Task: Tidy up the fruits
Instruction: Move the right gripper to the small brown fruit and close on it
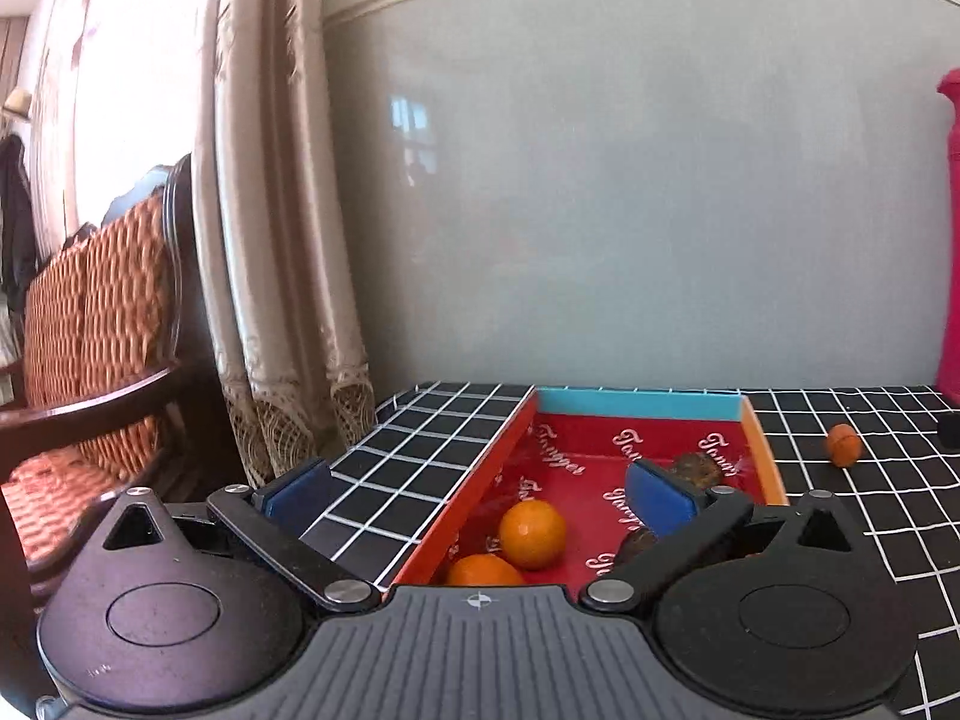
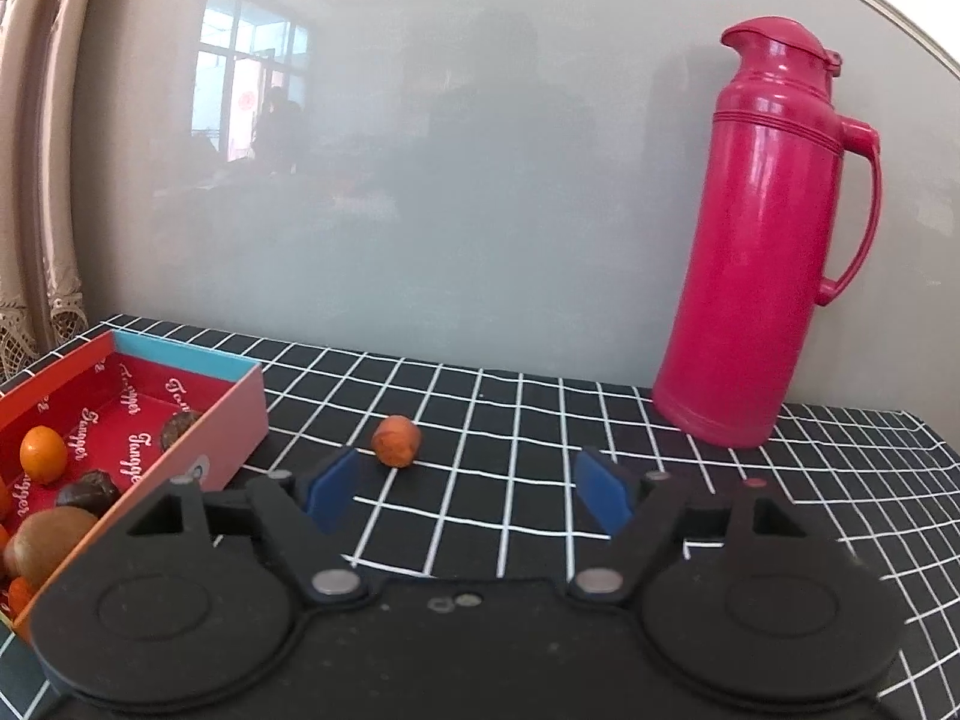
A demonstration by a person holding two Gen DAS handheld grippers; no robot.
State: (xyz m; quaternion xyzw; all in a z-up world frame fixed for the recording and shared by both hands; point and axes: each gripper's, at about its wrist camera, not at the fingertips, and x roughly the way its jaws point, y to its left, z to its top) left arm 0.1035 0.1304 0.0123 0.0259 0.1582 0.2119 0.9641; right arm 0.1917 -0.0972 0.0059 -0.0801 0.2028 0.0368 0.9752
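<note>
**Guide:** Since only one small orange fruit [image 2: 395, 440] is left out on the counter [image 2: 540, 480], that is your step in hand. It lies on the checked cloth, just ahead of your right tool [image 2: 468, 495] and a little to its left, apart from the box [image 2: 231, 420].

**Operator:** How do my tools stand?

**Guide:** Your right tool is spread wide and holds nothing; the fruit sits nearer its left finger [image 2: 332, 489] than the middle of the gap. Your left tool [image 1: 480, 495] is also wide apart and empty, hanging over the box [image 1: 480, 474] with one finger outside the wall and one above the red lining.

**Operator:** So how should I go in?

**Guide:** I would shift your right tool leftward until the fruit is centred between the blue pads, come down low, then close gently. It looks round and likely to roll, so a one-sided nudge could send it away.

**Operator:** Anything in my way?

**Guide:** The box's near corner lies close on the left of your approach, so mind the left finger there. The pink thermos flask [image 2: 762, 228] stands well apart on the right against the wall. Inside the box are two oranges [image 1: 533, 534], some dark fruits [image 2: 87, 489] and a brown one [image 2: 54, 540]; pick a bare patch of lining to set yours down.
</note>
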